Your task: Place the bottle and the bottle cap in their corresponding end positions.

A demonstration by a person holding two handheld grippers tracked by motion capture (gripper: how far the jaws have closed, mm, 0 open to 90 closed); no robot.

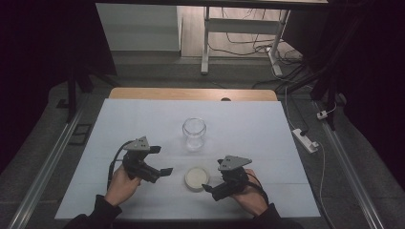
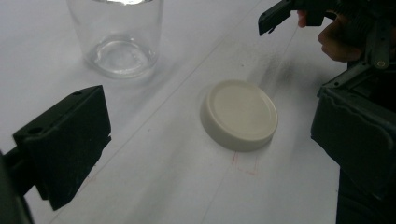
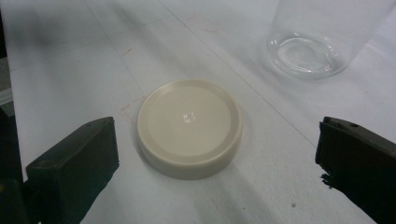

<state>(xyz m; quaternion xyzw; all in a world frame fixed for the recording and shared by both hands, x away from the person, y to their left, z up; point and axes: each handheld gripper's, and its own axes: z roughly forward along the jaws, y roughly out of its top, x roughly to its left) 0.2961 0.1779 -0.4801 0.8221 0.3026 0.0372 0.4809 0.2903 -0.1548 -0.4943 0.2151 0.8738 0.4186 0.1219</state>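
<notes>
i hold both grippers low over the white table (image 1: 143, 119), with a cream lid (image 1: 197, 177) lying flat between them and a clear glass jar (image 1: 194, 133) standing upright and uncapped a little farther from me, apart from the lid. the left gripper (image 1: 160, 161) hovers just left of the lid, jaws spread wide and holding nothing. the right gripper (image 1: 206, 188) sits just beside the lid's right edge, jaws likewise released; in the right gripper view they stand either side of the lid (image 3: 190, 127) without touching it, and the jar (image 3: 322, 37) rises beyond. in the left gripper view the lid (image 2: 239, 114) rests top-up on the table, the jar (image 2: 119, 35) behind it, the right gripper (image 2: 280, 16) coming in at the upper right. as i read it, the job is capping the jar and it has barely begun: the lid is not yet gripped, the jar is unheld and looks empty. left to do, by my judgement: close on the lid, lift it, steady the jar, seat the lid on the mouth.
</notes>
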